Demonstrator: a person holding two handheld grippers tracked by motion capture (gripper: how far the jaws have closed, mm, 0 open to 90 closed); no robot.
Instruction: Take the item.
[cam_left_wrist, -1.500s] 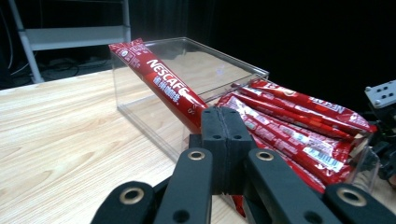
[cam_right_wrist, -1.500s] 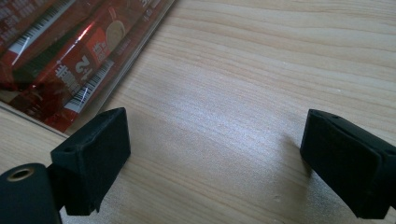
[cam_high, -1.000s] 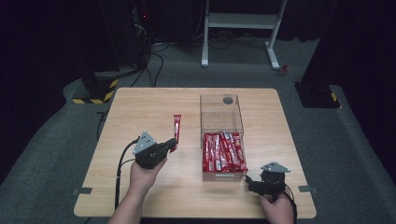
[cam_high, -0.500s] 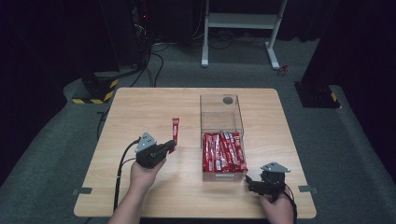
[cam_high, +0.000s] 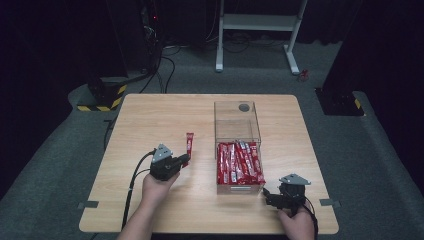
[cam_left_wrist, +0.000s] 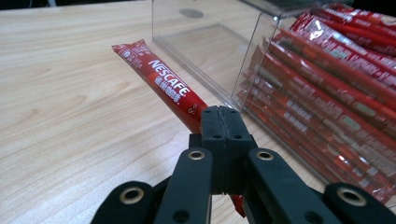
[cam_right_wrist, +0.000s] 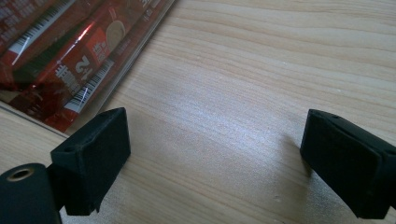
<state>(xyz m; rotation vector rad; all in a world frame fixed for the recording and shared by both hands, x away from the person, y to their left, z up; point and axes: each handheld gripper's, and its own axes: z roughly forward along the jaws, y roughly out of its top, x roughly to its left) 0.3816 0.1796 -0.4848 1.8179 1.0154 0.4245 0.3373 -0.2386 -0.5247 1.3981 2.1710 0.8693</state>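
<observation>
A: The room was dark, black drapes and a white stand at the top of the high view, with a pale wooden table (cam_high: 150, 120) in the middle of the frame. What sat on it?

B: A clear box (cam_high: 238, 150) right of centre, its lower half packed with red sachets (cam_high: 239, 163), its upper half bare. Left of it lay one coffee stick (cam_high: 189, 142), its lower end caught by the left gripper (cam_high: 183, 160). The right gripper (cam_high: 267, 196) rested at the lower right, just below the box.

A: And from the left gripper view?

B: The jaws were pressed together at centre bottom, pinching the near end of the coffee stick (cam_left_wrist: 161, 86). The stick ran up and left across the wood, its far end on or close to the table, just beside the box wall (cam_left_wrist: 210, 56).

A: The right gripper view?

B: Its jaws stood spread wide, nothing between them but bare table, the packed sachets (cam_right_wrist: 60, 51) showing in the upper left corner.

A: How should the step go?

B: I'd judge the stick was bound for the box. The grip was right at the tip, so the stick could droop or swing; lift it slowly, clear the rim fully, then lay it parallel with the other sachets before letting go.
</observation>
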